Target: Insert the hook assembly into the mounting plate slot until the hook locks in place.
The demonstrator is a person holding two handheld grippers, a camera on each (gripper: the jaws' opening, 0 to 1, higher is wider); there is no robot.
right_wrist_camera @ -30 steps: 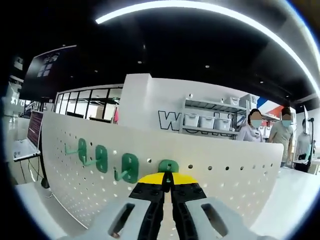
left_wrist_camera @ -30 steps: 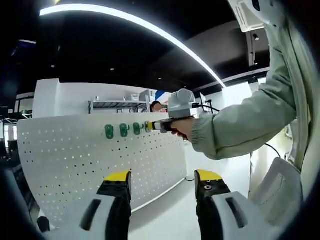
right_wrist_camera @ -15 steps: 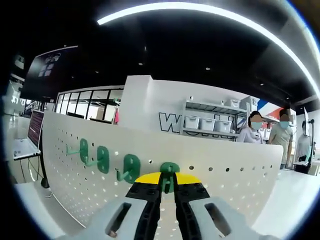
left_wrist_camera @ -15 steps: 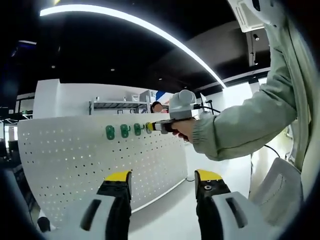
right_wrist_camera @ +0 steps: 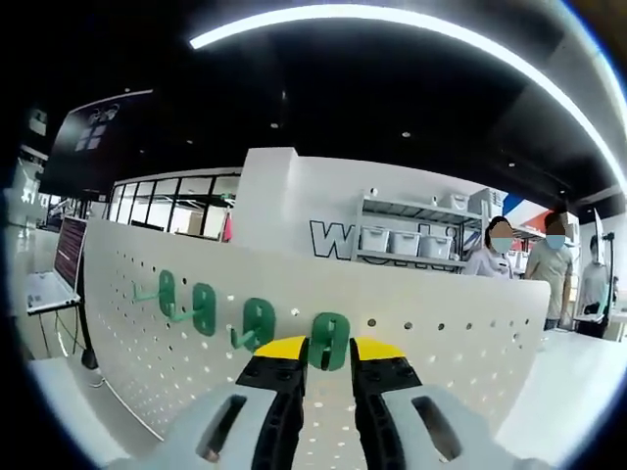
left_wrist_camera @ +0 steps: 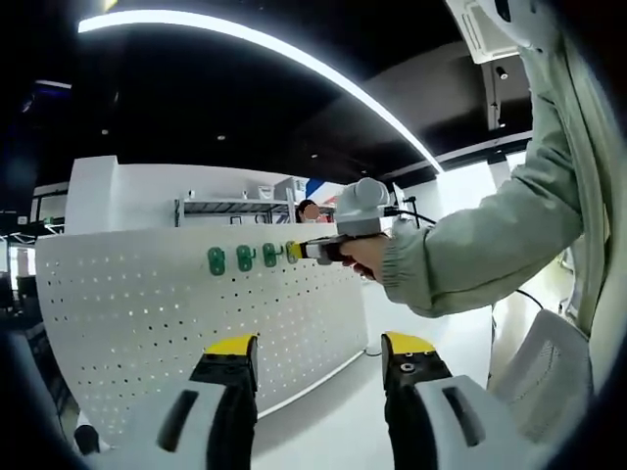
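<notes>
While the right gripper stands with its jaws parted and empty around the fourth green hook, which sits on the white pegboard, it should withdraw straight; the left gripper waits wide open, holding nothing

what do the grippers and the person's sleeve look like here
Each tool has two black jaws capped with yellow tips, rising from pale grey moulded bodies with dark slots: the left tool and the right tool match. Seen from the left gripper view, the right tool has a black cable behind it. The person wears a pale grey-green long sleeve with a gathered cuff.
</notes>
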